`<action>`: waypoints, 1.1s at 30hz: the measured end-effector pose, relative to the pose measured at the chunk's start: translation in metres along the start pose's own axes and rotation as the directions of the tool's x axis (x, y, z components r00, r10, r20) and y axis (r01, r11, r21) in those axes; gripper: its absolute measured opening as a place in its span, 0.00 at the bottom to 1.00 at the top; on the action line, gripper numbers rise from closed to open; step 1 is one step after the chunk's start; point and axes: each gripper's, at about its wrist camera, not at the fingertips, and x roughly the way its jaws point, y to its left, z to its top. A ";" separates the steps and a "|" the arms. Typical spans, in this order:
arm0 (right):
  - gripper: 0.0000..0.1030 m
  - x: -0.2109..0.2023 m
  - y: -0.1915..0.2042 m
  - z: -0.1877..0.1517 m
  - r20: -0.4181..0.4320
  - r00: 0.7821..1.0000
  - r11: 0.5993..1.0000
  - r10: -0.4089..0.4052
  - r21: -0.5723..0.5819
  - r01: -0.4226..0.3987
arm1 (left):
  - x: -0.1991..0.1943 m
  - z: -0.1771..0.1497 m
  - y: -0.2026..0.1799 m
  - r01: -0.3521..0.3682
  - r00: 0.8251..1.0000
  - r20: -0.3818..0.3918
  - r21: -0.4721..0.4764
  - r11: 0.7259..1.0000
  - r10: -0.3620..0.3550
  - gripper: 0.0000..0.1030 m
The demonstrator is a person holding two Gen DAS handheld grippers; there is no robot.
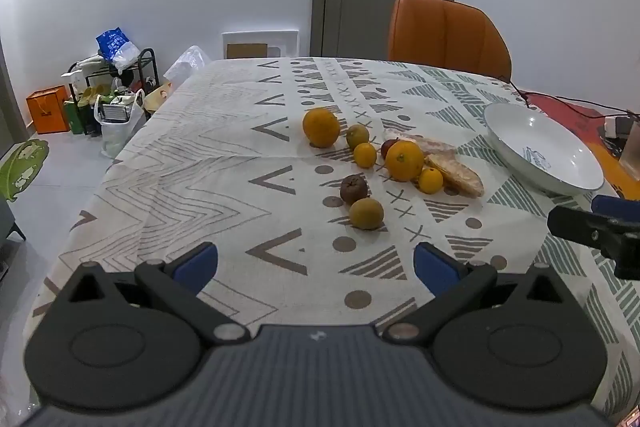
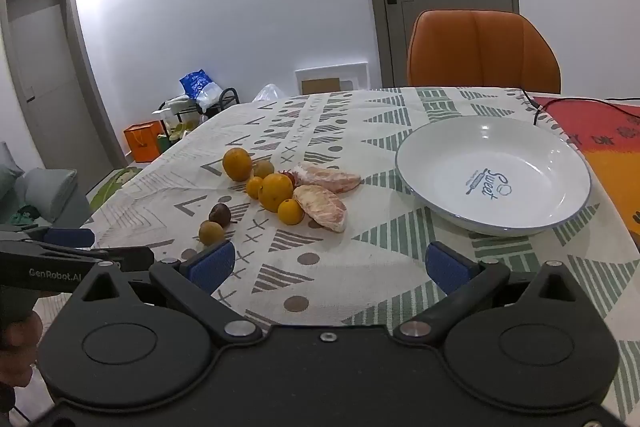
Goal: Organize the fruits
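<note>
White plate (image 2: 436, 195) sits empty beside the fruit cluster (image 2: 276, 189), so I hold both left gripper (image 1: 316, 263) and right gripper (image 2: 330, 263) spread wide, empty, ready to load it.

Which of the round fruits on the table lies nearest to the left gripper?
The greenish-brown fruit at the front of the group. It lies closest to the open left gripper, just ahead of the dark brown fruit; the oranges lie farther back.

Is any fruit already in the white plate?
No, the white plate holds nothing; the oranges and other fruit lie on the tablecloth.
</note>
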 end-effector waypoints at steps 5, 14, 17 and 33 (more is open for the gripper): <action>1.00 0.001 -0.004 0.001 -0.008 1.000 1.000 -0.001 0.016 0.001 | 0.001 0.000 0.003 -0.006 1.000 -0.004 -0.007 1.000 0.006 1.00; 1.00 0.000 -0.005 -0.001 -0.006 1.000 1.000 0.002 0.011 -0.002 | 0.000 -0.002 0.005 -0.009 1.000 -0.003 -0.015 1.000 0.009 1.00; 1.00 0.000 -0.005 0.000 -0.006 1.000 1.000 0.002 0.011 -0.002 | 0.000 -0.001 0.005 -0.009 1.000 -0.004 -0.016 1.000 0.009 1.00; 1.00 0.000 -0.006 -0.001 -0.005 1.000 1.000 0.006 0.011 -0.005 | -0.001 -0.003 0.007 -0.015 1.000 -0.007 -0.014 1.000 0.015 1.00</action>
